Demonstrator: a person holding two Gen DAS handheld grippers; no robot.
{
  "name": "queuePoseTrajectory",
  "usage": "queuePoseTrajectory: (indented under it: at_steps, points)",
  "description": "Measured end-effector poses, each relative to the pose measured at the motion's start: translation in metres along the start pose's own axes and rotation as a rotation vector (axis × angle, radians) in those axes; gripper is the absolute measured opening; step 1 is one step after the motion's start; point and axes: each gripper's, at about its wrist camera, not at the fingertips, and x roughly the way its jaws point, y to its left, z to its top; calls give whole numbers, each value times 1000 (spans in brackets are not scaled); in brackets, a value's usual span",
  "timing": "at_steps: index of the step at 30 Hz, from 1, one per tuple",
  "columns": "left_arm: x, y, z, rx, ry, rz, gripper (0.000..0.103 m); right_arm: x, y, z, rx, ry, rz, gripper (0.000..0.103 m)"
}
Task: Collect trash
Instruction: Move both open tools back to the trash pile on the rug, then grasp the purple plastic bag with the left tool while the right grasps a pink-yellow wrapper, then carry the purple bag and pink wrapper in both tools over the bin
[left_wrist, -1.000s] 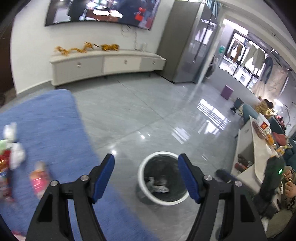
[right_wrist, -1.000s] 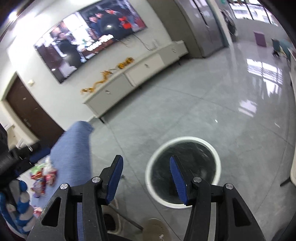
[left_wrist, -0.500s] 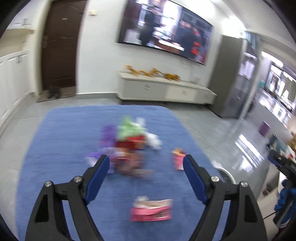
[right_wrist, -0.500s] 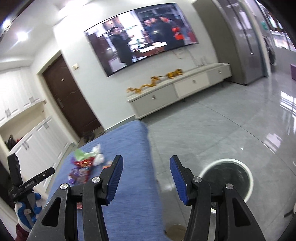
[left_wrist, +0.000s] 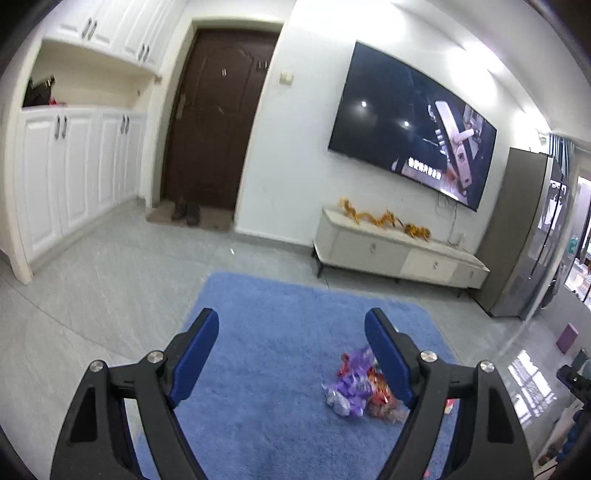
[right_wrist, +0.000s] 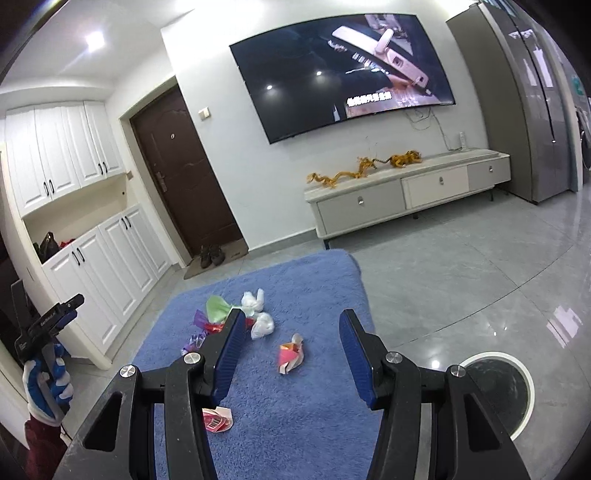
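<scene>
Trash (right_wrist: 258, 325) lies scattered on blue rug (right_wrist: 295, 424). Left tongs (left_wrist: 291, 350) apart, empty, above the rug. Right tongs (right_wrist: 291, 354) apart, empty, over a pink wrapper (right_wrist: 290, 354). Bin (right_wrist: 498, 391) stands on the floor beside the rug.

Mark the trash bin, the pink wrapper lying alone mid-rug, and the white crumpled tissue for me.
trash bin (right_wrist: 526, 373): right wrist view, on its white rim.
pink wrapper (right_wrist: 290, 353): right wrist view, on its crumpled middle.
white crumpled tissue (right_wrist: 263, 325): right wrist view, on the centre of the wad.
</scene>
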Motion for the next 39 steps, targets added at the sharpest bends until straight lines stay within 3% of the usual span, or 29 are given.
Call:
queuePoseTrajectory:
  at_steps: [5,7,10,16,23,25,29,32,39]
  points:
    - [78,-6,-46,-19,198,-69,78,41,6,-15,-6,97,-4,51]
    - [110,-15,-66,-13,283,-93,67,62,8,-21,-12,141,-9,51]
    - [142,-27,-82,23,365,-112,58,91,10,-29,-18,197,-8,51]
    - [173,-45,-102,84,452,-152,55,152,7,-37,-5,286,-11,51]
    - [179,-50,-117,109,457,-191,54,197,6,-49,-26,362,-13,51]
    - [181,-55,-119,125,453,-196,46,207,5,-54,-28,381,-14,50]
    - [179,-61,-122,134,457,-233,31,218,5,-64,-25,400,-14,35]
    - [176,-61,-122,122,459,-238,28,215,4,-66,-23,385,-14,30]
    - [149,-53,-116,79,436,-221,27,177,13,-65,-41,334,10,30]
